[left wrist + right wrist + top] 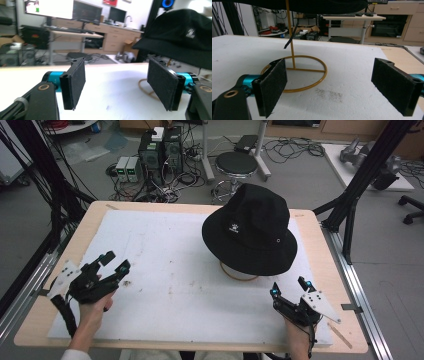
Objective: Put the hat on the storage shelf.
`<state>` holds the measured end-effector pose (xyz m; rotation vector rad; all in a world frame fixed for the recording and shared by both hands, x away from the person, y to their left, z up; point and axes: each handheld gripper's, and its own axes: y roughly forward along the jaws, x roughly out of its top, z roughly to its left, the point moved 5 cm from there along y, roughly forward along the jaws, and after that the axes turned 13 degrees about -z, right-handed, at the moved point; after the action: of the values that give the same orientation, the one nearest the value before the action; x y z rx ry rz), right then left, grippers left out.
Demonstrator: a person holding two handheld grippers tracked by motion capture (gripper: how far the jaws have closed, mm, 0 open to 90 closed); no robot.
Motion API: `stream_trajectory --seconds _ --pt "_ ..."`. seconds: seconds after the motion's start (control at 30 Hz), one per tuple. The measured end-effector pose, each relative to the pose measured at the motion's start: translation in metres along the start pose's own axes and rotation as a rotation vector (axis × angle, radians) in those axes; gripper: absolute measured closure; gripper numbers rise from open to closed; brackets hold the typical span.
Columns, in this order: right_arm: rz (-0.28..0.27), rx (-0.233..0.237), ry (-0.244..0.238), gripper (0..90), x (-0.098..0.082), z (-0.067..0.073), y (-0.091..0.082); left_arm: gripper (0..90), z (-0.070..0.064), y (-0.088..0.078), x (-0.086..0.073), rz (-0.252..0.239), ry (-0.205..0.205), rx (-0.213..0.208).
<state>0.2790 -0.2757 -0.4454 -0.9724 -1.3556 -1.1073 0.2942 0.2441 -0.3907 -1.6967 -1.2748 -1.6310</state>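
Hat [252,227] on stand just beyond open right gripper [290,289]

Lab: floor computers [156,151], cables [295,146]

The left gripper [123,87] has its two black jaws spread wide apart, each faced with a dark felt-like pad [77,81], with nothing between them. Teal fittings sit behind each jaw. Below them lies a white table covering [112,97]. At the upper right a black bucket hat [182,35] with a small white emblem hangs above the surface, its brim over the right jaw. Part of a thin yellow wire ring [143,87] rests on the covering between the jaws, near the right one. Beyond the table are a desk [75,33] with monitors [87,11], wooden cabinets [117,40] and loose cables on the floor, all blurred.
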Motion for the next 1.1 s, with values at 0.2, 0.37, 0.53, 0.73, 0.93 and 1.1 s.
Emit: stream_trajectory --seconds 0.2,0.37,0.53,0.73,0.93,1.1 --pt "0.006 0.001 0.007 12.5 0.000 0.002 0.001 31.1 0.021 -0.033 -0.013 -0.005 0.007 0.123" --pt "0.006 0.012 -0.001 12.5 0.000 0.004 0.002 30.8 0.036 -0.044 -0.014 -0.026 0.014 0.214" --pt "0.009 0.009 0.009 12.5 -0.001 0.003 0.002 30.8 0.040 -0.051 -0.018 -0.025 0.046 0.259" --pt "0.007 0.016 0.011 12.5 0.000 0.003 0.001 30.9 0.043 -0.059 -0.024 -0.016 0.069 0.309" --pt "0.005 0.020 0.008 12.5 0.000 0.004 0.002 30.9 0.043 -0.060 -0.026 -0.012 0.066 0.316" --pt "0.009 0.016 0.009 12.5 -0.001 0.003 0.002 30.9 0.043 -0.060 -0.027 -0.013 0.054 0.308"
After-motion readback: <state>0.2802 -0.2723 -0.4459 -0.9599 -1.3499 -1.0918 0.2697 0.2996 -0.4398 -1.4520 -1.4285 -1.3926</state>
